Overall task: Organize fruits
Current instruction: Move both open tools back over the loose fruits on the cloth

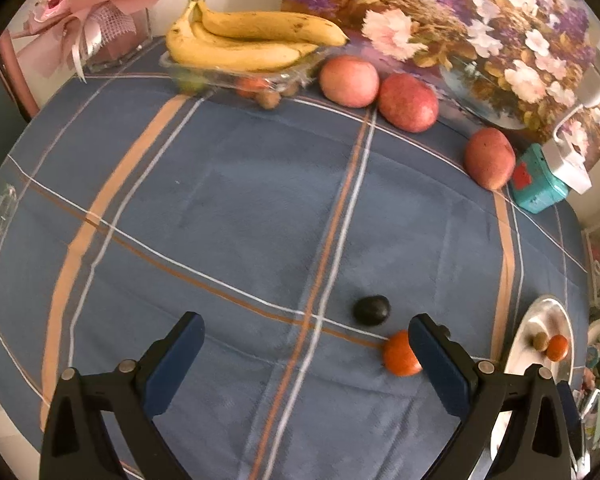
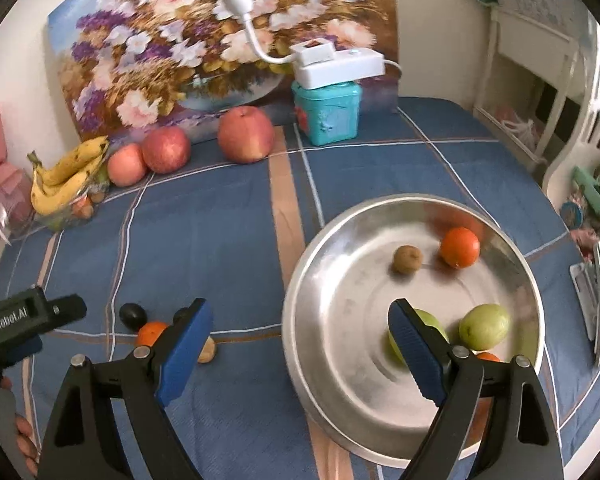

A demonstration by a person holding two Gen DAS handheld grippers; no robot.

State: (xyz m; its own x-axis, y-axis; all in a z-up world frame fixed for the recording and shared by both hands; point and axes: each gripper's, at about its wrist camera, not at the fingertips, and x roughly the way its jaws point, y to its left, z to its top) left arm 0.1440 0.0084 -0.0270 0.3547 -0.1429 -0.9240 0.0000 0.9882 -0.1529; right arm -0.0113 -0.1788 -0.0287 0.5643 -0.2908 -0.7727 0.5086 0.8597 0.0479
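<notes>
Left wrist view: the left gripper (image 1: 306, 340) hangs over the blue plaid tabletop (image 1: 228, 208), jaws spread wide and empty. A dark plum (image 1: 372, 310) lies at one o'clock from them, and a small orange (image 1: 398, 354) touches the right finger.

Right wrist view: the right gripper (image 2: 300, 336) has its jaws wide, holding nothing. The steel bowl (image 2: 340, 380) at three o'clock contains two green fruits (image 2: 485, 327), an orange fruit (image 2: 460, 247) and a brown one (image 2: 407, 259).

Table covered by a blue plaid cloth (image 2: 220, 240) with tan and white stripes. Ahead of the grippers, a large floral painting (image 2: 204, 40) leans against a pale wall (image 2: 428, 20). To the right of the right gripper stands white furniture (image 2: 540, 80) in daylight; to the left of the left gripper, a pink bouquet (image 1: 88, 4).
</notes>
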